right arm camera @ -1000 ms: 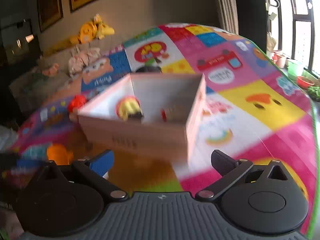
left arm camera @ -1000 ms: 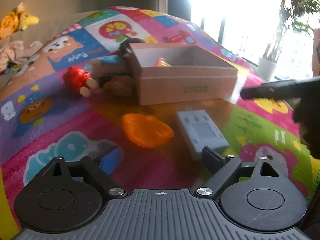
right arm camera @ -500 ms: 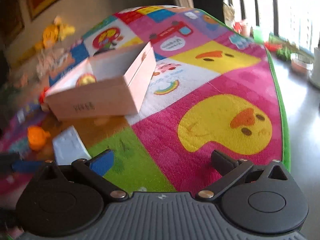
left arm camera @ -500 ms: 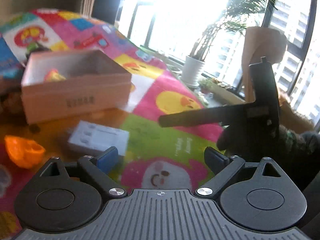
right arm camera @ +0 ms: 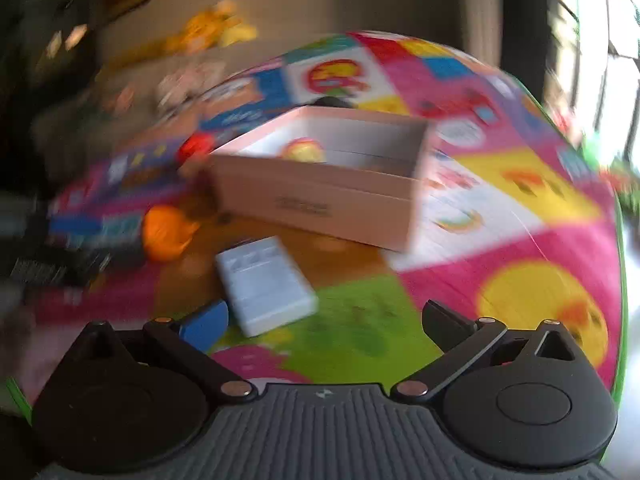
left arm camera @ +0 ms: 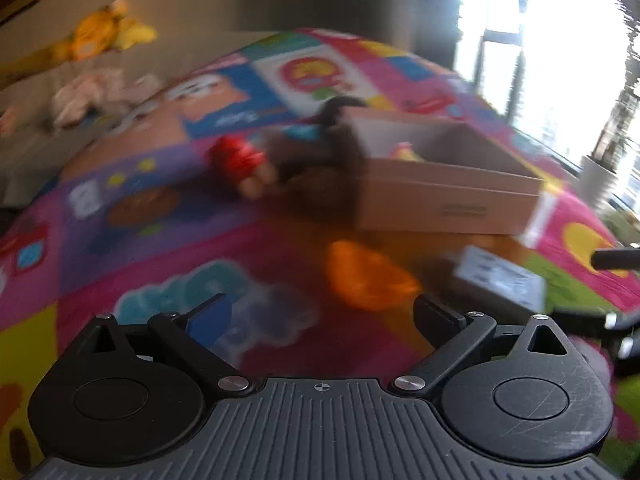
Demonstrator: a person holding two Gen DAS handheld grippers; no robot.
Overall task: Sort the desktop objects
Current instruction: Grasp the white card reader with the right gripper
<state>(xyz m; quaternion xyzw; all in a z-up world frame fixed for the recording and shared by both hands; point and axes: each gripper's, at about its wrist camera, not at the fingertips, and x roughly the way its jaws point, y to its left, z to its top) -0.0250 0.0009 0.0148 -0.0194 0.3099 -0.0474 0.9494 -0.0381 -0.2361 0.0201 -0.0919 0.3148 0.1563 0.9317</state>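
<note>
Lying just ahead of the empty, spread right claw (right arm camera: 324, 320), the grey box (right arm camera: 266, 286) nears its blue finger.

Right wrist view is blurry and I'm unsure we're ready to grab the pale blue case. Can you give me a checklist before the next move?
1. Right gripper open and holding nothing: ok.
2. Left gripper open and holding nothing: ok.
3. Pale blue case lying flat on the mat, apart from the box: ok.
4. Case lined up between the right fingers: not ok, it sits left of centre, near the blue finger.
5. Box has room inside: ok, only a yellow-red toy shows.
6. Orange toy clear of the case: ok.
</note>
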